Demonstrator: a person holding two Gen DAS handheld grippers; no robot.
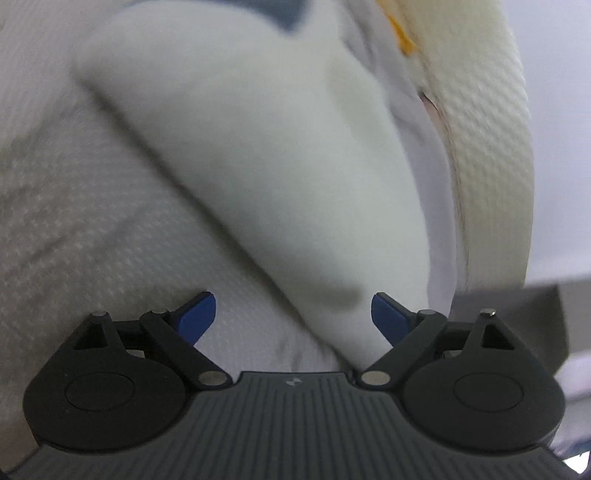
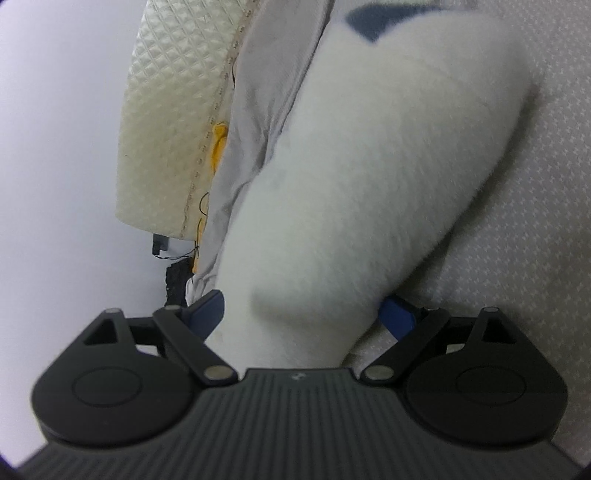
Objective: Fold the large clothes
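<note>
White garment [image 1: 258, 166] lying on a textured white bed sheet [image 1: 74, 221] near the mattress edge [image 1: 491, 166], left gripper [image 1: 293, 314] spread wide with cloth passing between the blue fingers [image 1: 195, 314] unpinched, right gripper [image 2: 301, 314] also released, garment fold [image 2: 351, 203] between its tips, small orange tag [image 2: 218, 147] at the mattress seam

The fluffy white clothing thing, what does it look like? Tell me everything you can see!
The fluffy white garment looks soft and fuzzy, like fleece, with a dark blue patch near the far end. It lies in a thick rounded fold, slanting across a textured white bed cover. A thinner greyish layer shows along its edge. Its near end sits between the blue fingers of the right gripper, which stand wide apart. The left gripper is open too.
</note>
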